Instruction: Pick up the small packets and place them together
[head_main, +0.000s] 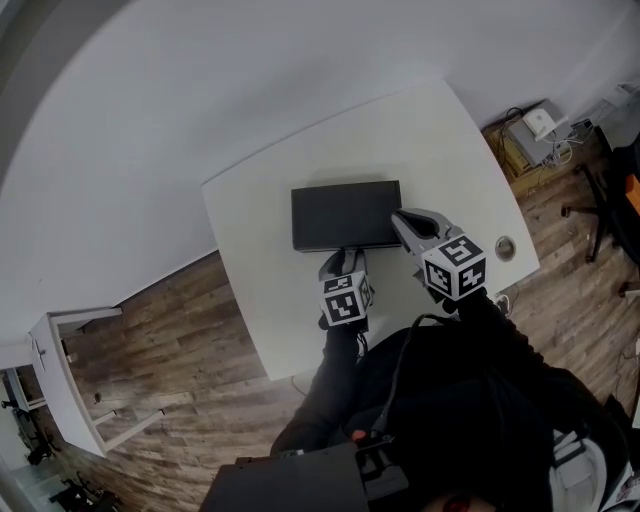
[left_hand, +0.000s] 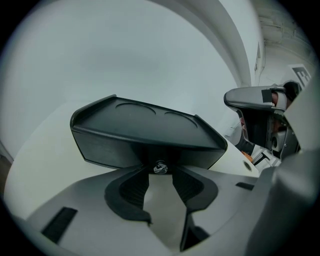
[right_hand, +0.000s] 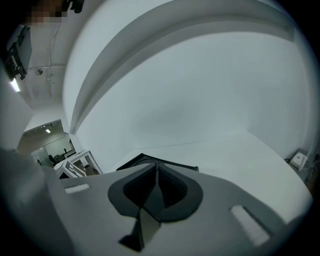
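Note:
A black tray (head_main: 345, 215) lies on the white table (head_main: 440, 150). My left gripper (head_main: 344, 263) is at the middle of the tray's near wall (left_hand: 110, 145), pointing down at it. In the left gripper view its jaws (left_hand: 160, 175) stand wide open. A small crumpled silvery packet (left_hand: 160, 167) lies between the tips against the wall, and the pads are not pressing on it. My right gripper (head_main: 401, 219) hovers at the tray's right end, shut, with nothing seen between its pads (right_hand: 156, 169). The tray's corner (right_hand: 182, 167) shows just beyond them.
A round cable hole (head_main: 506, 246) sits in the table near its right edge. Past the table's far right corner are boxes and cables (head_main: 530, 135) on the wooden floor. A white shelf unit (head_main: 60, 370) stands at lower left. A wall runs behind the table.

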